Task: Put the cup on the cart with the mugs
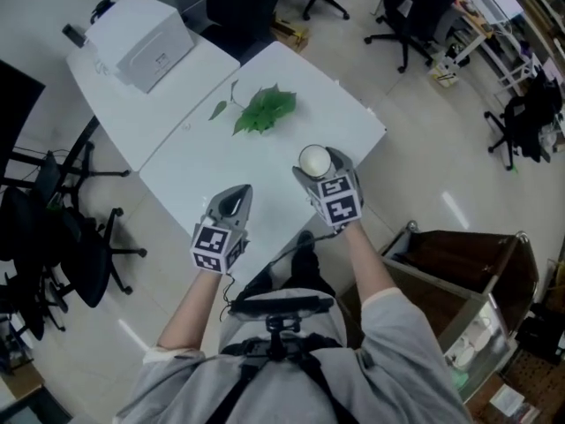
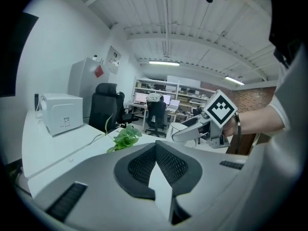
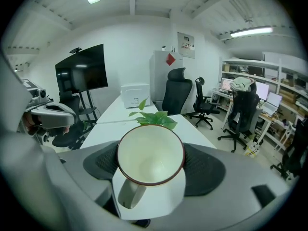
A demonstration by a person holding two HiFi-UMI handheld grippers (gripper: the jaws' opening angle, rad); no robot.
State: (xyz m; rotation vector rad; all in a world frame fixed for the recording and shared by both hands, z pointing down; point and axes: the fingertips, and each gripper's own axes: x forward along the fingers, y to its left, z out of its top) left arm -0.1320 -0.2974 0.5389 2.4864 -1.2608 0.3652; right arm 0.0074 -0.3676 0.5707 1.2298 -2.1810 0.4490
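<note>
white table [image 1: 221, 162], leafy sprig [image 1: 263, 109], office chairs [image 1: 415, 11]; cup [image 1: 314, 159] in right claw [image 1: 316, 170]

Two white benches are joined edge to edge. On the nearer bench [image 1: 340, 117] a green leafy sprig [image 1: 261, 110] is laid towards its far side. On the farther bench [image 1: 154, 117] a white box-shaped machine [image 1: 141, 41] is set, with a small dark object [image 1: 74, 34] just beside it.

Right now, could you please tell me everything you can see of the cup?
The cup is white and glossy, ceramic by the look, with a thin dark rim and one loop handle turned back toward the hand. It is empty, mouth up. The right claw grips it from both sides, pads against its wall, over the white table.
</note>
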